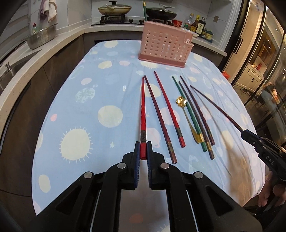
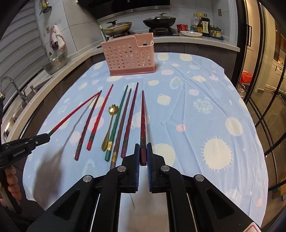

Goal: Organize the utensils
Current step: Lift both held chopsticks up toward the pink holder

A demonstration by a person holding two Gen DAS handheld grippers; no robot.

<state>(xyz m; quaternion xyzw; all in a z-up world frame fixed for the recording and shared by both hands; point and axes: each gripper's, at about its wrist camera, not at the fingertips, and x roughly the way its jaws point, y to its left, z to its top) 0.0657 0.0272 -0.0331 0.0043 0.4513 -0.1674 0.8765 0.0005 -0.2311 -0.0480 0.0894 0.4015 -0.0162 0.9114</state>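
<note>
My left gripper (image 1: 143, 149) is shut on a red chopstick (image 1: 143, 114) and holds it above the cloth, tip pointing away. My right gripper (image 2: 143, 151) is shut on a dark maroon chopstick (image 2: 143, 121), also lifted; it shows in the left wrist view (image 1: 214, 105) at the right. Several chopsticks lie side by side on the table: a dark red one (image 1: 159, 117), a red one (image 1: 169, 108), a green one (image 1: 189, 114) and dark ones (image 1: 196, 110). A gold spoon (image 1: 187, 114) lies among them. A pink perforated utensil holder (image 1: 165, 42) stands at the far end.
The table wears a blue cloth with pale circles (image 1: 89, 107). A counter with a metal colander (image 1: 41, 36) and sink runs along the left. A stove with pans (image 1: 114, 9) and sauce bottles (image 1: 196, 24) is behind. Glass doors are at the right.
</note>
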